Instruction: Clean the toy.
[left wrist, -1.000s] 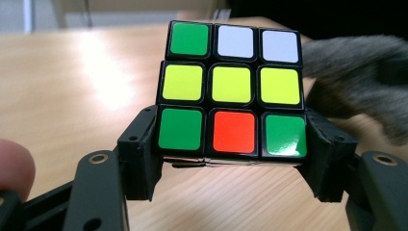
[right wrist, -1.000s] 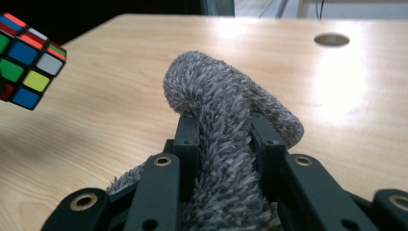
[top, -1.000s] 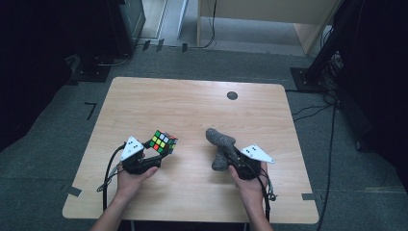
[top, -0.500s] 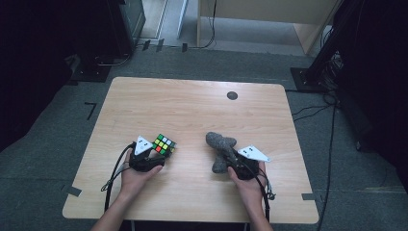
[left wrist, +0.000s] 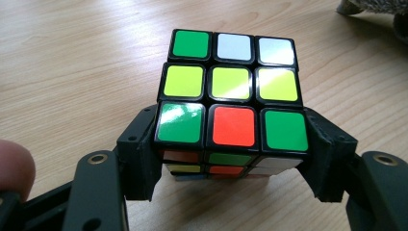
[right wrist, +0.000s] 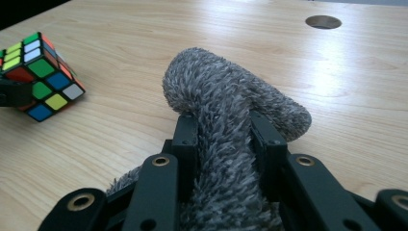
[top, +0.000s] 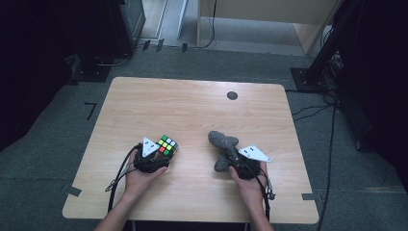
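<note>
A scrambled Rubik's cube (top: 166,144) sits between the jaws of my left gripper (top: 161,150) at the table's near left. In the left gripper view the cube (left wrist: 233,86) shows green, yellow, white and red tiles, and both pads of that gripper (left wrist: 233,144) press on its sides. The cube (right wrist: 41,77) hangs tilted just above the wood; I cannot tell whether it touches. My right gripper (top: 232,158) is shut on a grey fuzzy plush toy (top: 222,142). The plush (right wrist: 226,96) bulges out past the jaws of this gripper (right wrist: 223,132).
The wooden table (top: 192,110) has a round dark cable hole (top: 232,95) at its far right. Cables trail from both grippers toward the near edge. Dark stands and furniture ring the table on the grey carpet.
My left hand and its gripper have shifted a little to the right and lower, with the cube still held. The right gripper and the plush have stayed put.
</note>
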